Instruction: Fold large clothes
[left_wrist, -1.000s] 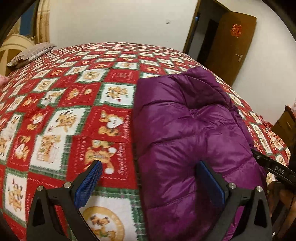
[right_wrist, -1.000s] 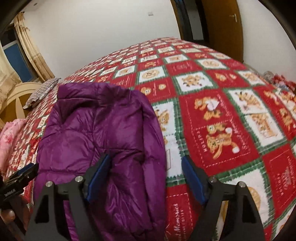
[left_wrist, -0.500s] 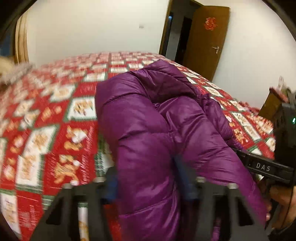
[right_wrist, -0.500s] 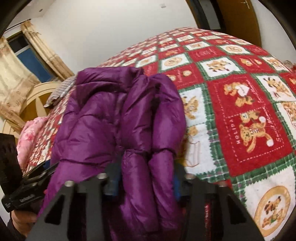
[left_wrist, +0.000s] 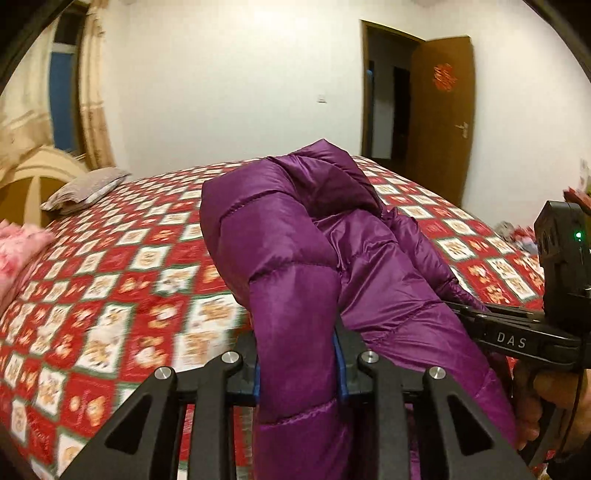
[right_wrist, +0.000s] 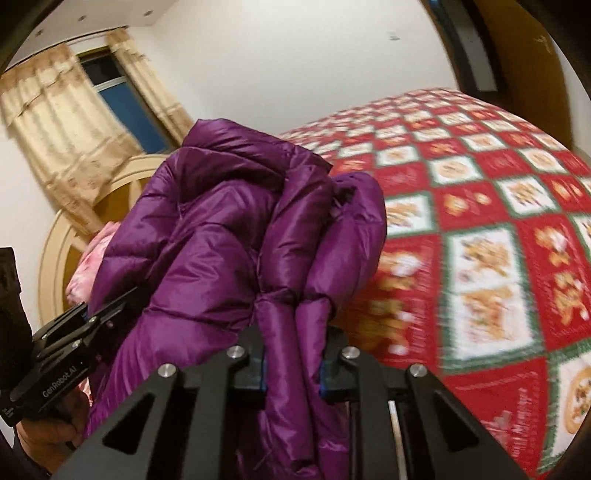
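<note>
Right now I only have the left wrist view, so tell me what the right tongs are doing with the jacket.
Observer: The right tongs are closing on a fold of the purple jacket, with fabric between the pads.
Operator: Tell me what is behind the jacket on that side.
Observer: The curved wooden headboard; the jacket hides part of it in that view.
Operator: Check the window for me.
Observer: Beige curtains hang on both sides of a dark blue pane.
Operator: Report on the left tongs from there.
Observer: The left tongs show from the side, at the jacket's left edge.
</note>
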